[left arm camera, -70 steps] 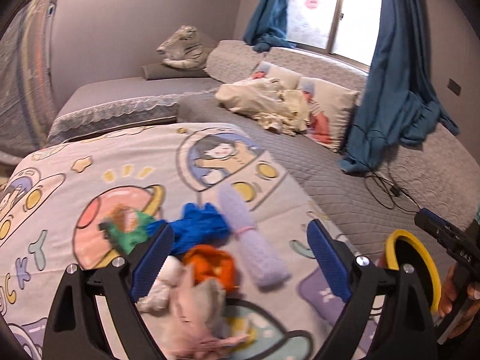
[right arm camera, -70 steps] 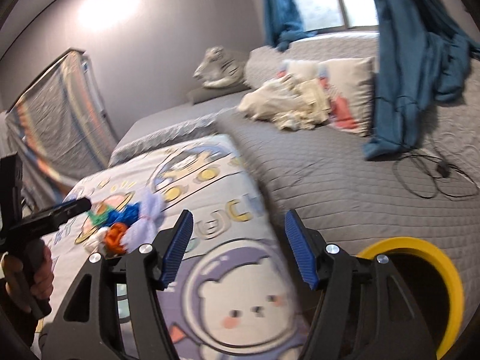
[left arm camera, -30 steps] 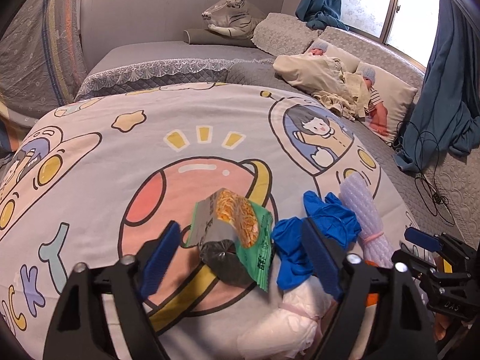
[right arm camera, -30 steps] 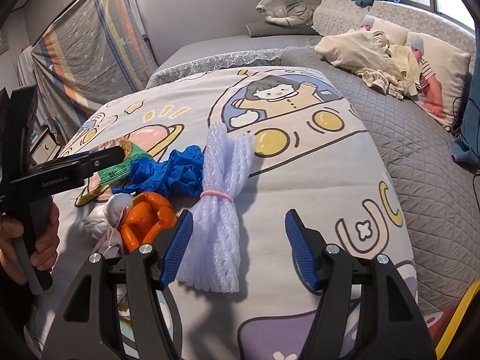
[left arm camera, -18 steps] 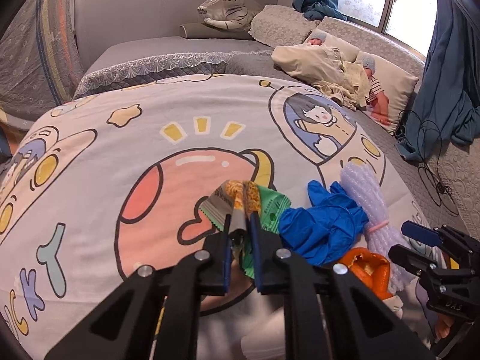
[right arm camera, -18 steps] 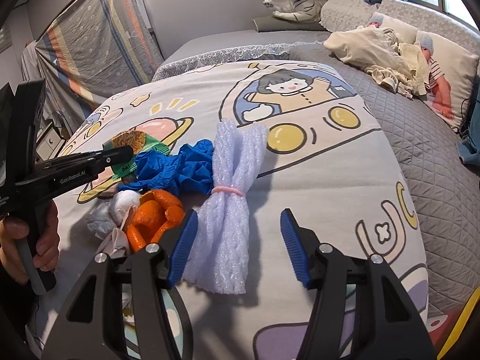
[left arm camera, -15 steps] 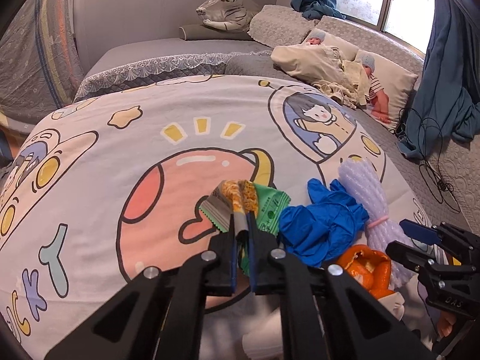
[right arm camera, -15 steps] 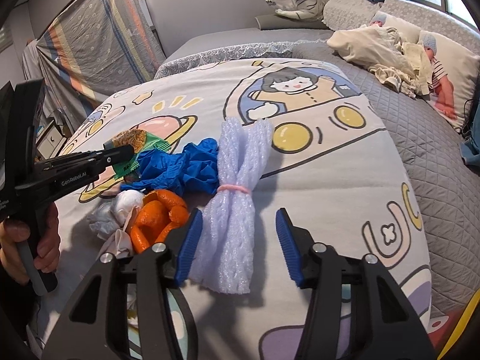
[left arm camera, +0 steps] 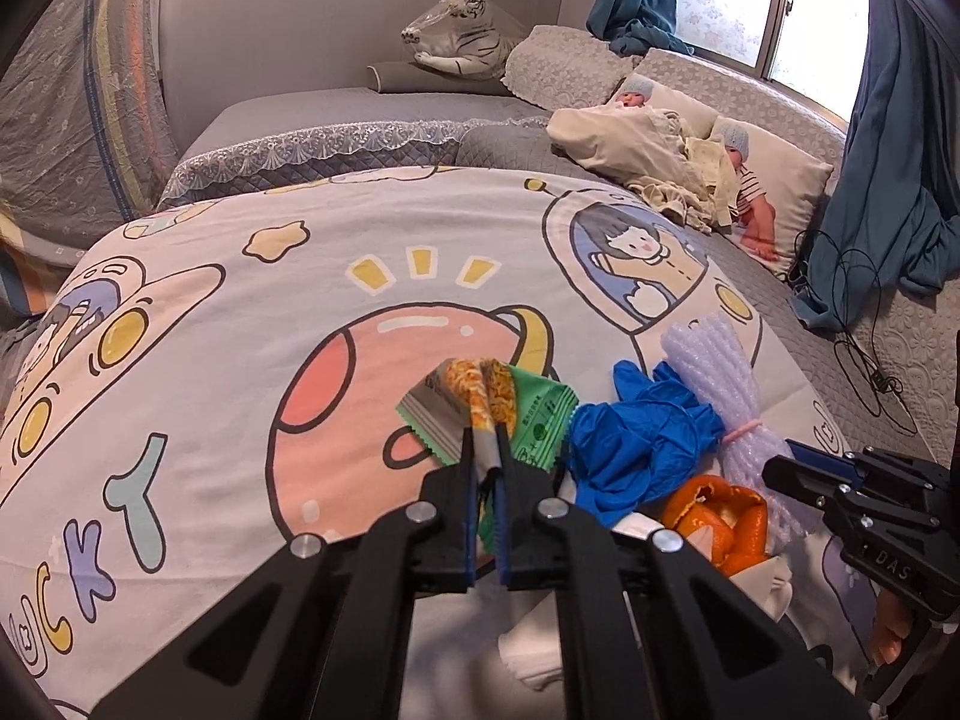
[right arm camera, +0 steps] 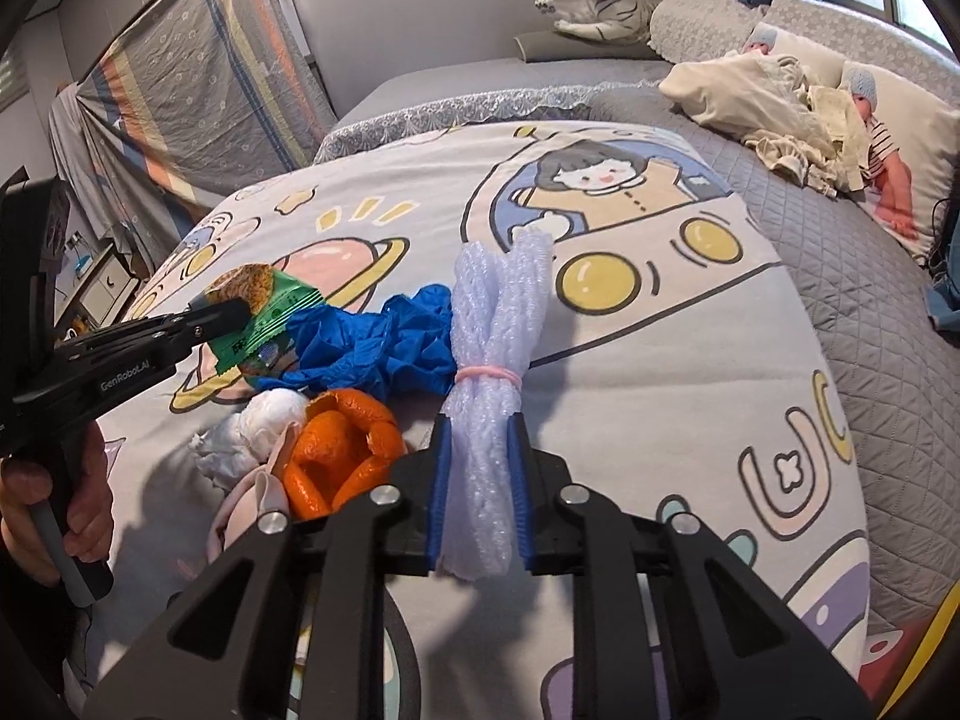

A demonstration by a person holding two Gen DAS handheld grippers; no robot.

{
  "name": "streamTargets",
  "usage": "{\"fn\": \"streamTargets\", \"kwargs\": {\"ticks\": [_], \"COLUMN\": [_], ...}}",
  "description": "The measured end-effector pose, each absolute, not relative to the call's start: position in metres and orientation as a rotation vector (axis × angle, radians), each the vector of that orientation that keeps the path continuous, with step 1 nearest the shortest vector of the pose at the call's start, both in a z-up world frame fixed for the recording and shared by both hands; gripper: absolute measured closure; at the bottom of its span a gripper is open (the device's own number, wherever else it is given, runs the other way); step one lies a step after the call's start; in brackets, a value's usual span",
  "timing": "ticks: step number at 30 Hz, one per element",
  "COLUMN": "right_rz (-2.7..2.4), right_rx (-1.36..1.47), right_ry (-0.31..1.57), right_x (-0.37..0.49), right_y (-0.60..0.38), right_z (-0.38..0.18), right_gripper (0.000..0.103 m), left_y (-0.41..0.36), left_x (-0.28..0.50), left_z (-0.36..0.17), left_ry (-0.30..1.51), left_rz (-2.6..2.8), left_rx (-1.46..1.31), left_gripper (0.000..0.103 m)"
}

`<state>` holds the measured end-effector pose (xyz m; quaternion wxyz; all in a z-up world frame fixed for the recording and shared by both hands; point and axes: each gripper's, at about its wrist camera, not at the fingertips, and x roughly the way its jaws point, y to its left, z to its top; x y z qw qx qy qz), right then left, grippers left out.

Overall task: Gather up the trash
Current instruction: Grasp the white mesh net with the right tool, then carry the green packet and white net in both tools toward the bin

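Observation:
A small heap of trash lies on the cartoon-print bedsheet (left arm camera: 210,360). My left gripper (left arm camera: 486,450) is shut on a green and orange snack wrapper (left arm camera: 480,402), crumpled between the pads; the same wrapper (right arm camera: 264,306) shows in the right wrist view. The jaws of my right gripper (right arm camera: 480,438) are closing on a bundle of pale foam netting (right arm camera: 498,312) tied with a pink band, and the blue pads press its sides. Blue gloves (right arm camera: 384,348), orange peel (right arm camera: 336,450) and crumpled white tissue (right arm camera: 258,426) lie between the two grippers.
A grey quilted bed (right arm camera: 870,324) runs along the right with a baby-print pillow (left arm camera: 762,192) and a cream blanket (left arm camera: 630,138). A black cable (left arm camera: 864,324) trails under a blue curtain (left arm camera: 888,156). A yellow rim (right arm camera: 924,660) shows at bottom right. A hand (right arm camera: 54,510) holds the left gripper.
The left gripper has shut on the snack wrapper, folding it between the pads. The right gripper's fingers have closed in from wide apart onto the foam netting bundle.

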<state>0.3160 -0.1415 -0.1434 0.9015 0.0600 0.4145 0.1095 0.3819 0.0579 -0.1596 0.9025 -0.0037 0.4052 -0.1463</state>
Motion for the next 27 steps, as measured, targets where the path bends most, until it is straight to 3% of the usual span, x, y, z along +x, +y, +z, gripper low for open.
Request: {"fn": "streamTargets", "kwargs": {"ticks": [27], "right_rz": [0.173], "right_rx": [0.143], "right_ry": [0.743], "right_x": [0.264], "right_y": [-0.177], "right_z": [-0.101], "right_gripper": [0.091], "left_y": [0.065], "left_x": [0.336], "left_z": [-0.125], "left_ry": [0.76], "left_rz": [-0.272], "left_rx": [-0.027], "left_gripper": [0.099]}}
